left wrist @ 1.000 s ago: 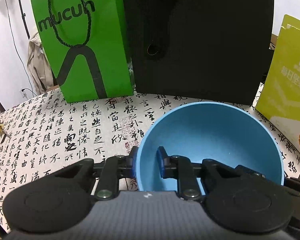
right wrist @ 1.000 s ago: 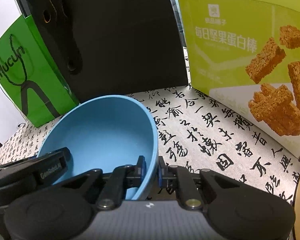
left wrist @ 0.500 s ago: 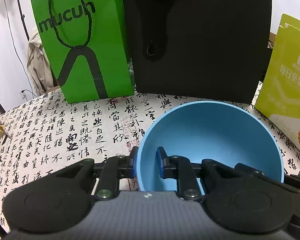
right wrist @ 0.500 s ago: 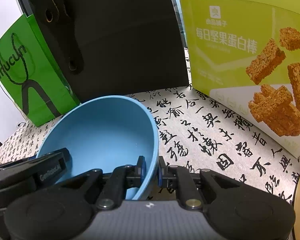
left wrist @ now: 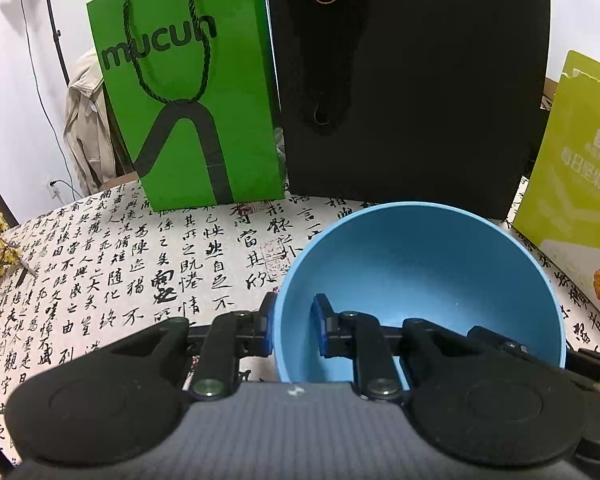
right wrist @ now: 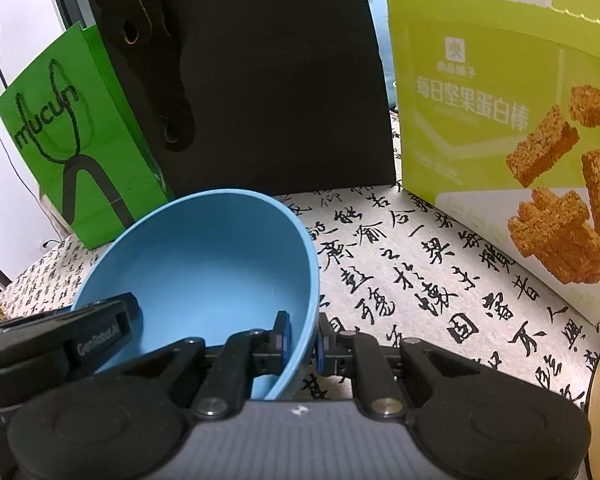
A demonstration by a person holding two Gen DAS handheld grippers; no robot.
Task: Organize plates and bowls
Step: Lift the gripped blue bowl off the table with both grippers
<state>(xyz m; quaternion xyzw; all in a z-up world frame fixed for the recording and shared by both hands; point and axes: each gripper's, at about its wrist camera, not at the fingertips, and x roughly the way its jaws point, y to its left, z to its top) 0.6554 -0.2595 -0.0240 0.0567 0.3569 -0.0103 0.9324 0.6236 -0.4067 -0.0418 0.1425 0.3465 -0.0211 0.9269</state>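
Above the tablecloth point(left wrist: 140, 280) printed with black calligraphy, the blue bowl point(left wrist: 420, 272) is held by both grippers. The left gripper point(left wrist: 292, 330) pinches its left rim, the right gripper point(right wrist: 302, 338) its right rim. Behind stand a green bag point(left wrist: 188, 92), a black bag point(left wrist: 412, 80) and a snack box point(right wrist: 500, 120).

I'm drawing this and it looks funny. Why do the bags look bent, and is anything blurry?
Left wrist view: the fisheye lens curves the green bag and black bag outward; the blue bowl is sharp. Right wrist view: same bending on the snack box; the dark bag shows almost no detail.
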